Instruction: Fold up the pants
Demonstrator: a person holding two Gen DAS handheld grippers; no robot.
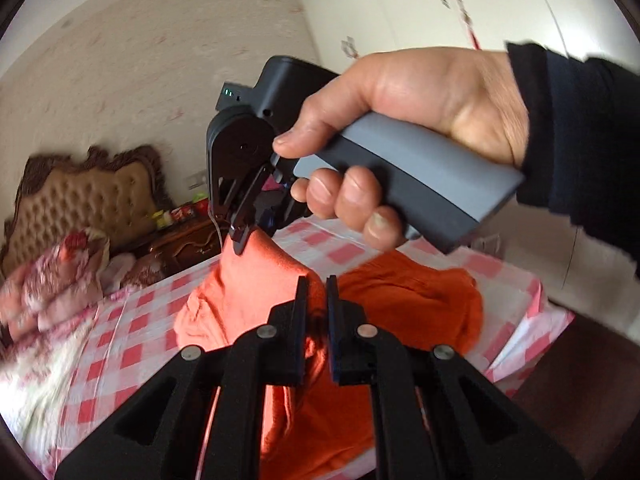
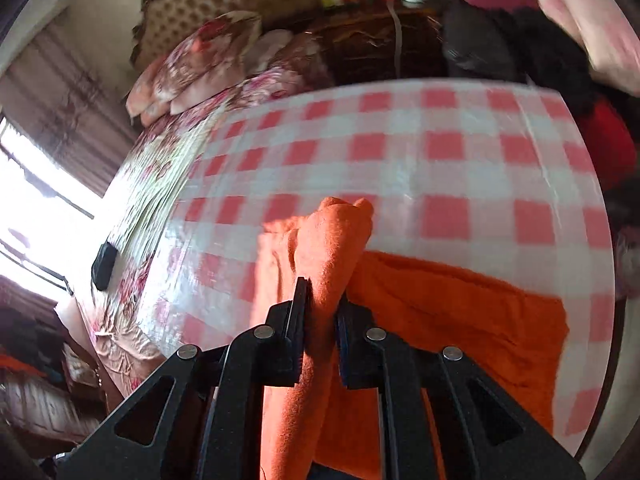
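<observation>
Both tongs, left [image 1: 317, 308] and right [image 2: 323, 312], clamped on orange pants [image 2: 460, 304], lifted fold pointing away

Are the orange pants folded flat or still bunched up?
Bunched, not folded flat: the orange pants lie rumpled on the checked cloth, with a gathered part pinched in the right tongs and another in the left tongs.

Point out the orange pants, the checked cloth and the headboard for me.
orange pants [image 2: 460, 304], right wrist view, flat part on the cloth
checked cloth [image 2: 400, 152], right wrist view, bare middle
headboard [image 1: 84, 196], left wrist view, tufted padding
</observation>
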